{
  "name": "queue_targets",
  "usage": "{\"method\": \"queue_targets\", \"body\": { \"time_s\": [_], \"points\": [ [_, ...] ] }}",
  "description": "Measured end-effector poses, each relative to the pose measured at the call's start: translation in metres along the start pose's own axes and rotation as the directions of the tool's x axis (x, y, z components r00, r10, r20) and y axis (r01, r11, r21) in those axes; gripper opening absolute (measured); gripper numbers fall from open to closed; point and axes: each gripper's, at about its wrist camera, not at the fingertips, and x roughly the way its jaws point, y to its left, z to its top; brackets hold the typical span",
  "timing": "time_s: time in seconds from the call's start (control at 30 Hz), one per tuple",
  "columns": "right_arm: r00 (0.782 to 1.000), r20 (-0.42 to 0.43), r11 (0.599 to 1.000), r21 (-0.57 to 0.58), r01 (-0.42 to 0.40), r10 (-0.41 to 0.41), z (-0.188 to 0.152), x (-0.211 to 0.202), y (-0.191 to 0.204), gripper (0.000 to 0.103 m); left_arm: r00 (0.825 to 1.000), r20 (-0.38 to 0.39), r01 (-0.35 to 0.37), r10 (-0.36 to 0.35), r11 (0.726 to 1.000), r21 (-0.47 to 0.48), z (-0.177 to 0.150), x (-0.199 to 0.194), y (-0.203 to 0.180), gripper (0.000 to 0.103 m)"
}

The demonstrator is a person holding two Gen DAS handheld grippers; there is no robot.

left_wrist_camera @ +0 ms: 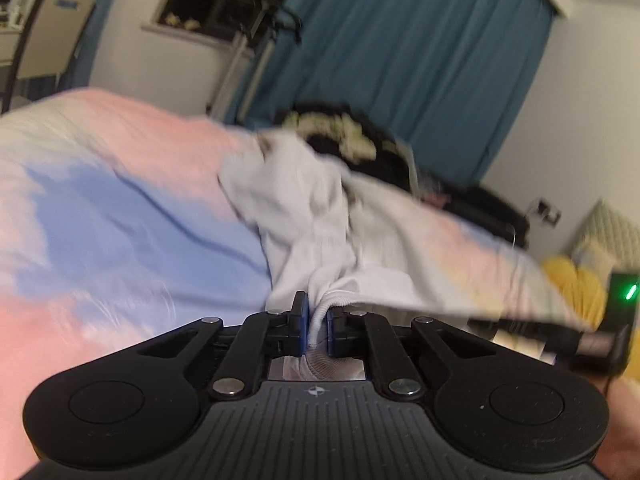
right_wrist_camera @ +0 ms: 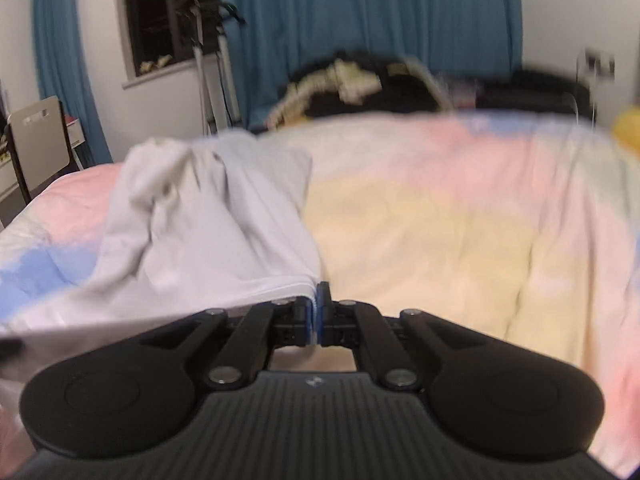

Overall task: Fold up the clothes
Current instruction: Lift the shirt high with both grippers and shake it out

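Observation:
A white garment lies stretched and bunched over a pastel bed cover. My left gripper is shut on a gathered hem of the white garment, cloth pinched between the blue pads. In the right wrist view the same garment spreads to the left, and my right gripper is shut on its near edge. The cloth hangs taut between both grippers. Both views are motion-blurred.
A dark pile of clothes lies at the bed's far edge before blue curtains. A chair stands at the left, a window behind. A yellow cushion sits at the right. The bed cover stretches right.

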Motion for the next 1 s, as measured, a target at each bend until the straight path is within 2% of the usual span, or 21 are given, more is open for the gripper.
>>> {"method": "queue_targets", "body": {
  "time_s": [0.07, 0.17, 0.27, 0.37, 0.47, 0.57, 0.67, 0.87, 0.97, 1.0],
  "points": [
    [1.0, 0.015, 1.0, 0.013, -0.013, 0.013, -0.002, -0.006, 0.001, 0.003, 0.999, 0.05, 0.002, -0.002, 1.0, -0.001, 0.005, -0.014, -0.003, 0.01],
    [0.986, 0.158, 0.998, -0.061, -0.033, 0.042, 0.007, -0.044, 0.019, 0.003, 0.989, 0.146, 0.001, 0.002, 1.0, -0.02, 0.016, -0.042, -0.004, 0.009],
    [0.942, 0.316, 0.994, -0.058, -0.097, 0.11, 0.016, -0.097, 0.035, 0.002, 0.965, 0.262, -0.004, 0.007, 1.0, -0.009, 0.033, -0.082, -0.009, 0.009],
    [0.899, 0.407, 0.987, -0.078, -0.143, 0.163, 0.024, -0.143, 0.054, 0.002, 0.929, 0.369, 0.006, -0.004, 1.0, -0.003, 0.058, -0.125, -0.017, 0.009],
    [0.846, 0.488, 0.977, -0.094, -0.192, 0.213, 0.037, -0.188, 0.072, 0.002, 0.892, 0.451, 0.016, -0.025, 1.0, 0.024, 0.09, -0.169, -0.028, 0.009],
    [0.795, 0.549, 0.965, -0.1, -0.243, 0.258, 0.06, -0.234, 0.086, 0.002, 0.848, 0.528, 0.012, -0.046, 0.998, 0.068, 0.127, -0.214, -0.046, 0.009],
    [0.734, 0.61, 0.951, -0.121, -0.285, 0.298, 0.089, -0.282, 0.099, 0.002, 0.801, 0.594, -0.001, -0.067, 0.993, 0.114, 0.166, -0.257, -0.067, 0.009],
    [0.613, 0.705, 0.933, -0.237, -0.272, 0.357, 0.16, -0.381, 0.125, 0.002, 0.724, 0.682, -0.028, -0.107, 0.983, 0.184, 0.252, -0.331, -0.121, 0.009],
    [0.542, 0.752, 0.926, -0.279, -0.254, 0.375, 0.197, -0.427, 0.13, 0.002, 0.695, 0.707, -0.043, -0.131, 0.974, 0.224, 0.291, -0.359, -0.151, 0.009],
    [0.528, 0.763, 0.927, -0.289, -0.239, 0.374, 0.21, -0.44, 0.131, 0.002, 0.69, 0.711, -0.055, -0.136, 0.97, 0.238, 0.303, -0.365, -0.162, 0.009]
  ]
}}
